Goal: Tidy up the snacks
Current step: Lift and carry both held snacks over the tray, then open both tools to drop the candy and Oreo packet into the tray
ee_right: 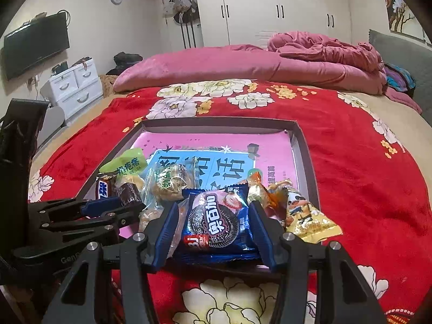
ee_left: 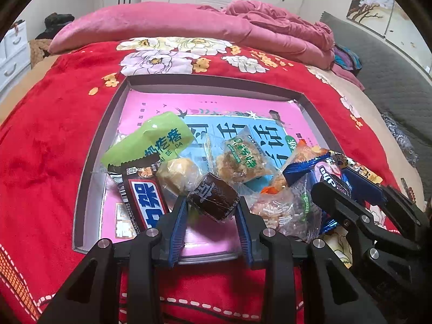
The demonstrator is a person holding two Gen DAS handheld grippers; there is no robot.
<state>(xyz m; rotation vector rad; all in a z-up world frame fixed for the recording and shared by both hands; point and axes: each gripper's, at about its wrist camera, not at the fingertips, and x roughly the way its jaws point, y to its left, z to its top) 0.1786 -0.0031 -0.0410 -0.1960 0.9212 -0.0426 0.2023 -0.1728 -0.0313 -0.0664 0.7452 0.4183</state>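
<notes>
Snacks heaped at the near end of the shallow box (ee_left: 89,162) on the bed. Left gripper (ee_left: 212,210) pinches a dark brown cake (ee_left: 213,199); right gripper (ee_right: 213,216) straddles a blue cookie packet (ee_right: 216,221), contact unclear. Slippery wrappers could slide free, and lifting may drag neighbouring packets over the rim.

Left gripper (ee_left: 212,205) pinched tight on its catch; right gripper (ee_right: 216,216), at its 3 o'clock, clamped likewise.
</notes>
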